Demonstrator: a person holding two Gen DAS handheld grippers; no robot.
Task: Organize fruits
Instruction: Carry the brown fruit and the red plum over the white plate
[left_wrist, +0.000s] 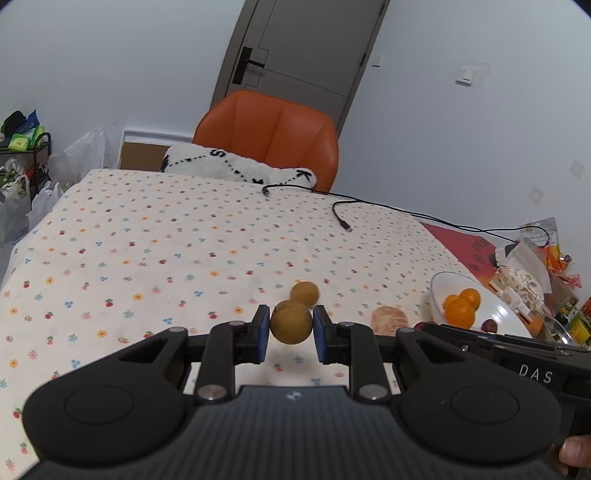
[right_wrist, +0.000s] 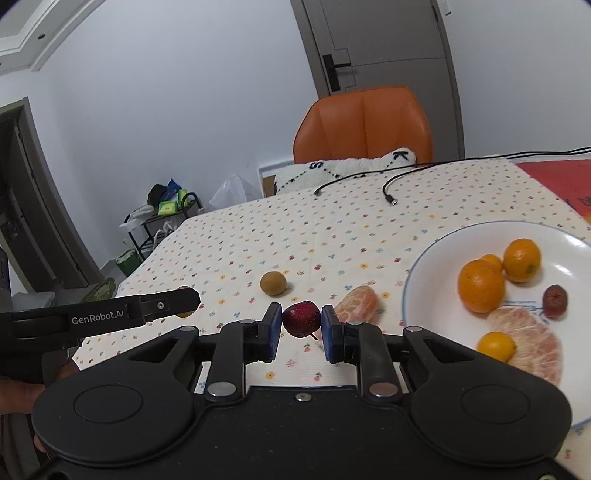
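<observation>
Flowered bench (left_wrist: 147, 240). Left gripper (left_wrist: 290, 330) jaws clenched on brown fruit (left_wrist: 290, 322); right gripper (right_wrist: 301, 328) jaws clenched on red fruit (right_wrist: 301, 318), beside plate (right_wrist: 417, 266).

A table (left_wrist: 155, 236) draped in a white cloth dotted with small flowers and fruits is carrying everything. A brown round fruit (right_wrist: 273, 283) is lying on the cloth, with a peeled citrus piece (right_wrist: 357, 304) sitting near it, just beside a white plate (right_wrist: 436, 254) that is resting toward the right. Two black cables (left_wrist: 341, 218) are trailing across the far side, and a red mat (right_wrist: 557, 177) is covering the far right corner
</observation>
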